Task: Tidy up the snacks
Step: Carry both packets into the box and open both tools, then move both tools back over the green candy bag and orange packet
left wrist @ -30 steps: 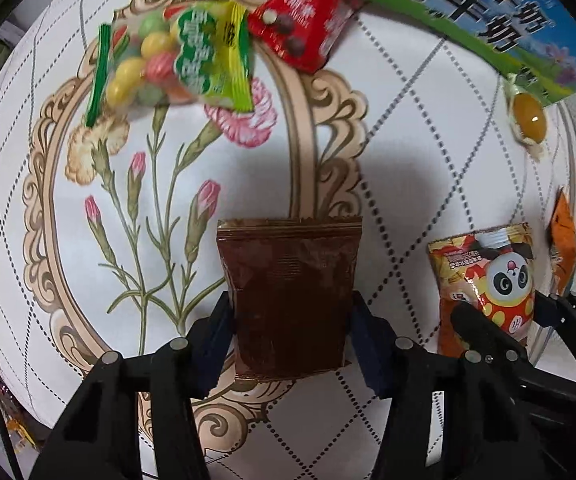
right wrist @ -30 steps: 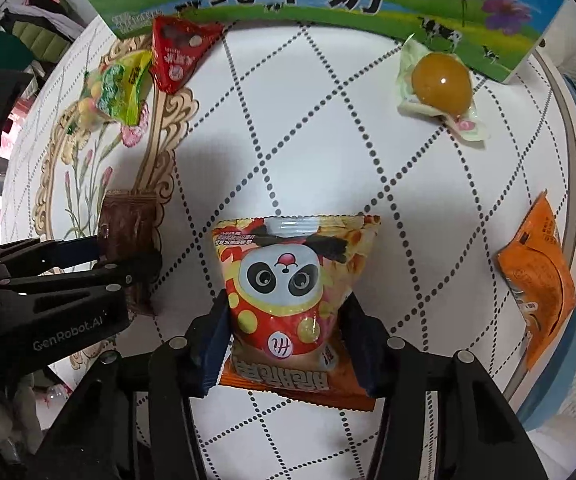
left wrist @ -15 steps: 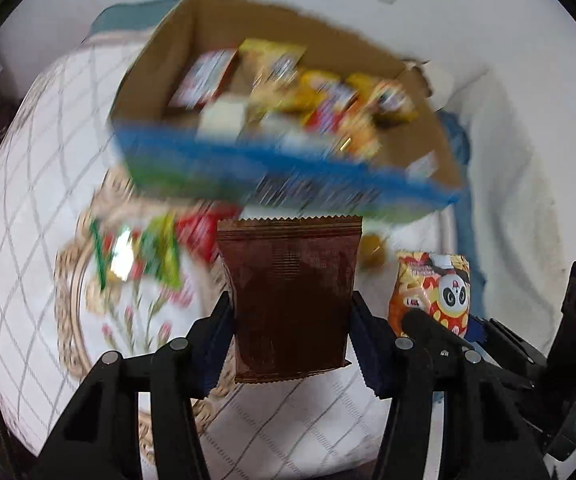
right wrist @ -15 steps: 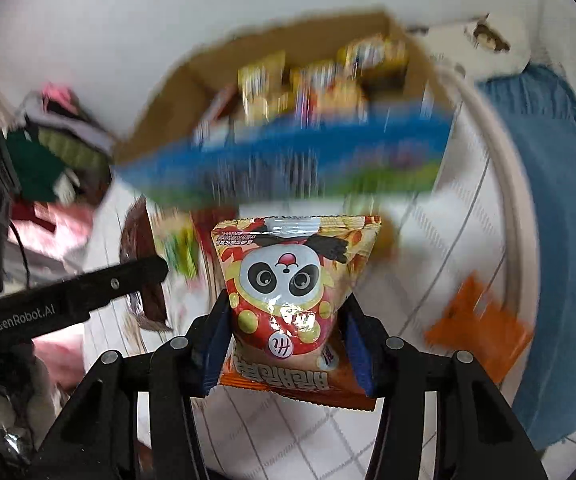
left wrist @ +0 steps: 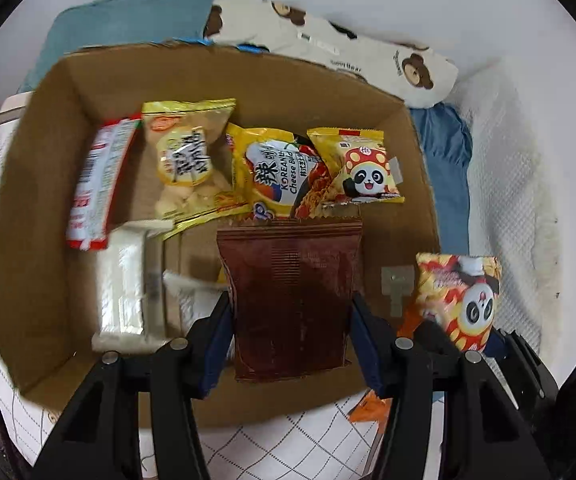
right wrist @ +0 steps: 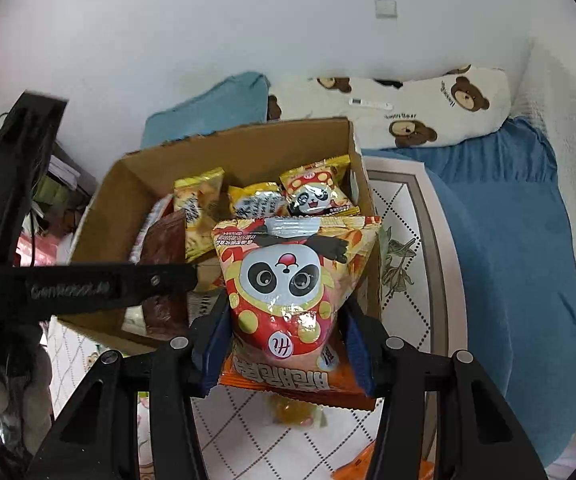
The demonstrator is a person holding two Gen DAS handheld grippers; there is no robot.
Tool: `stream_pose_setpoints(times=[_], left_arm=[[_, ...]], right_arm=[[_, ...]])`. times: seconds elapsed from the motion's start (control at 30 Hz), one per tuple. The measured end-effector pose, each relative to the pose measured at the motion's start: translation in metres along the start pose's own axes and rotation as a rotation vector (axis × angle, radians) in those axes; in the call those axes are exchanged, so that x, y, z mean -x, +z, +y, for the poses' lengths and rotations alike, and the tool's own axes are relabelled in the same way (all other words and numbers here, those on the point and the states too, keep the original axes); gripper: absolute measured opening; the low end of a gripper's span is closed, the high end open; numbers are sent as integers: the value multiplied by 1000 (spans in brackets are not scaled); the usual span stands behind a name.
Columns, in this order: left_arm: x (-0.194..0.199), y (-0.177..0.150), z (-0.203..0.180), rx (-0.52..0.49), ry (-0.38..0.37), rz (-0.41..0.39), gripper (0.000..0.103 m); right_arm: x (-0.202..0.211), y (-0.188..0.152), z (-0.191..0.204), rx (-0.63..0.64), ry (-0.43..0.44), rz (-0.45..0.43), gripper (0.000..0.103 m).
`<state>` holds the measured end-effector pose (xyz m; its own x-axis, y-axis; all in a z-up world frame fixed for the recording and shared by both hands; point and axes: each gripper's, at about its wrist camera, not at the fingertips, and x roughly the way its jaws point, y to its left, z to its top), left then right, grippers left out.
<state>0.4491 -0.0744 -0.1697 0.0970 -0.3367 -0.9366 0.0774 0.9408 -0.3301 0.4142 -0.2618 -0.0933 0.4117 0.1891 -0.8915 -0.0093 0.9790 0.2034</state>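
My left gripper point(left wrist: 290, 334) is shut on a brown snack packet point(left wrist: 292, 296) and holds it over the open cardboard box point(left wrist: 35, 184). The box holds several snack packs, among them a yellow puff bag point(left wrist: 185, 160), a Korean cheese noodle pack point(left wrist: 279, 172) and a small panda pack point(left wrist: 362, 168). My right gripper point(right wrist: 288, 338) is shut on a red-and-yellow panda snack bag point(right wrist: 288, 276), held above the box's near right corner point(right wrist: 368, 208). That bag also shows in the left wrist view point(left wrist: 460, 300), just right of the box.
The box stands on a round white table with a diamond-pattern cloth point(right wrist: 247, 432). A yellow jelly cup point(right wrist: 292, 414) and an orange packet point(right wrist: 372, 464) lie on it below my right gripper. A bear-print pillow point(right wrist: 420, 116) and blue bedding point(right wrist: 508, 220) lie behind.
Both grippers have risen from the tabletop with their packets and moved forward over the cardboard box. The views now look down into the box instead of at the table.
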Motion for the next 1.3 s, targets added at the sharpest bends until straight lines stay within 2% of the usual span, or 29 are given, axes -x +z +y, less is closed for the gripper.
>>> stream_pose_setpoints(times=[0.23, 0.27, 0.3, 0.37, 0.4, 0.43, 0.47, 0.57, 0.63, 0.8, 1.03, 1.3], left_arm=[[-25, 7, -3, -5, 4, 90, 53], [-27, 6, -2, 1, 1, 100, 53], [-28, 5, -1, 6, -8, 108, 53], [-29, 4, 0, 3, 6, 110, 58], [-28, 4, 0, 1, 10, 107, 68], [-27, 3, 1, 1, 14, 104, 83], [-25, 2, 1, 0, 17, 100, 88], [-18, 0, 3, -7, 38, 84, 91], [-14, -1, 5, -5, 46, 77, 97], [2, -7, 11, -4, 62, 33, 97], [33, -25, 27, -15, 155, -80, 97], [70, -55, 44, -22, 243, -205, 97]], right_arm=[[-35, 10, -1, -6, 19, 68, 56], [-38, 11, -3, -19, 30, 86, 62], [-41, 11, -4, -28, 33, 100, 75], [-46, 10, -4, -32, 23, 122, 87], [-46, 10, -4, -30, 20, 127, 90], [-47, 9, -4, -31, 15, 135, 90], [-47, 9, -4, -31, 16, 138, 93], [-49, 10, 1, -24, 2, 150, 98], [-51, 10, 6, -7, -22, 154, 98], [-51, 10, 11, 2, -50, 152, 99], [-47, 5, 16, 2, -70, 135, 99], [-29, -4, 29, 6, -69, 70, 99]])
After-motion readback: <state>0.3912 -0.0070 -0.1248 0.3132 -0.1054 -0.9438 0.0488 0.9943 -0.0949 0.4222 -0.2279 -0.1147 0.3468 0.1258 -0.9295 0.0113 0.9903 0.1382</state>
